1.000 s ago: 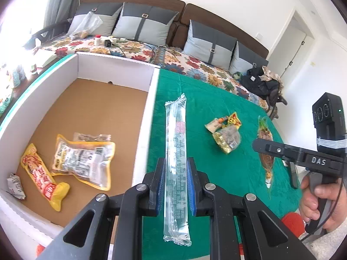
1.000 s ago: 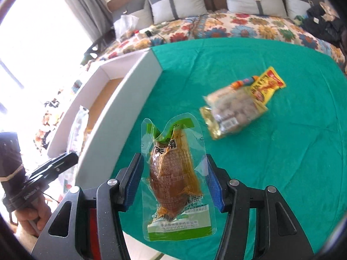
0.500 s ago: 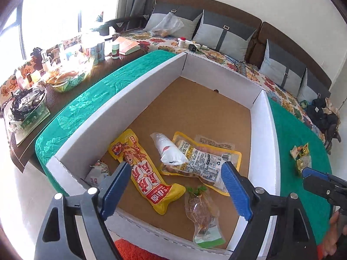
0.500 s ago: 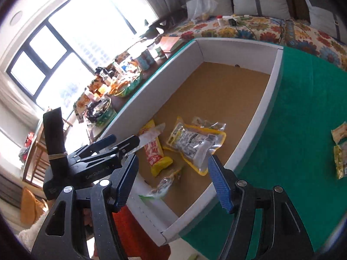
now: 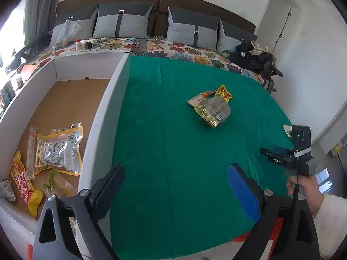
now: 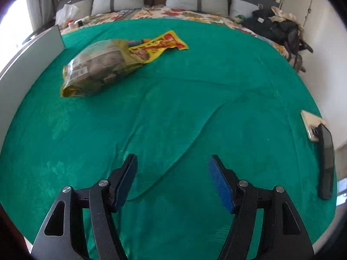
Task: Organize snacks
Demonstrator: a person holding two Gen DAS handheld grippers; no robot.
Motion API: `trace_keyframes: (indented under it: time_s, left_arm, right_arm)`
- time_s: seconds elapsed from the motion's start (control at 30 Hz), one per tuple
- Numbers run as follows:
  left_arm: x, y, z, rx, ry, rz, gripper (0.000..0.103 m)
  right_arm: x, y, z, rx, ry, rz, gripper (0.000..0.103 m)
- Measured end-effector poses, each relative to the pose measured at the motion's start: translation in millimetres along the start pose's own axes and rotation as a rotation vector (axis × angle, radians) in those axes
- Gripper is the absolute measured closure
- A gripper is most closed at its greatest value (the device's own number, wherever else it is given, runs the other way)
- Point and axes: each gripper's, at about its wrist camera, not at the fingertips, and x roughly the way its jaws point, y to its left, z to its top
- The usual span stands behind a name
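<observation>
Between pickups, by the look of it: both tools empty over the green tablecloth (image 6: 195, 99), several snacks already lying in the white-walled cardboard box (image 5: 102, 117) at the left. Left gripper (image 5: 175, 186), jaws opening wide, nothing between them but cloth. Right gripper (image 6: 173, 179), jaws spread and likewise bare, hovering low above a rumpled fold. Still out on the cloth, toward the far side: a gold-edged clear pouch (image 6: 97, 67) stuffed with lumpy brownish pieces, lying partly over a flat yellow sachet (image 6: 160, 43) with red print. Next move, probably: reach forward and to the left with the right tool, straddle the bulging pouch across its narrower width, and close gently, since slick film over loose contents tends to slide and deform. Sachet thin and limp, likely needing a pinch at an edge. Inside the box, near end: a yellow-bordered clear vacuum pack (image 5: 58, 149), a long yellow-and-red packet (image 5: 21, 182), a slim clear stick pack (image 5: 31, 151), a green-topped clear pouch (image 5: 57, 184), a small white wrapper (image 5: 7, 189). Cloth plush and creased; box floor plain brown board. Two phones (image 6: 321, 149) at the right edge.
</observation>
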Motion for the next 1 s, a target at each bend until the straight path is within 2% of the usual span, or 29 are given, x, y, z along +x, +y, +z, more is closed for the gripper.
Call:
trace_keyframes:
  time_s: [0.1,0.17,0.23,0.33,0.4,0.5,0.6,0.67,1.0]
  left_arm:
    - [51,-33,-7,0.073,0.09,0.033,0.009]
    - [84,-44,-10,0.099,0.139,0.068,0.009]
    - [109,-49,-10,0.119,0.16,0.107,0.009]
    - [136,-47,-5,0.128,0.165,0.164,0.009]
    - [149,-43,-1,0.123,0.165,0.176,0.009]
    - [164,-36,4,0.115,0.172,0.192,0.007]
    - [168,-29,2,0.099,0.124,0.193,0.0]
    - [166,-27,-4,0.102,0.072,0.192,0.0]
    - [166,-24,-3,0.102,0.063,0.19,0.0]
  right_arm:
    - [1,-28,-8,0.077,-0.042,0.012,0.029]
    - [1,-30,-11,0.084,-0.077,0.003,0.025]
    - [2,-29,-15,0.079,-0.113,0.002,0.024]
    - [2,-26,-15,0.081,-0.117,-0.003,0.023]
    - [2,-25,-15,0.083,-0.118,-0.005,0.023]
    - [2,-25,-15,0.085,-0.118,-0.004,0.022]
    - [2,-27,-17,0.087,-0.118,-0.001,0.021]
    - [2,-28,-18,0.089,-0.119,0.0,0.021]
    - [3,-28,-18,0.092,-0.115,-0.005,0.02]
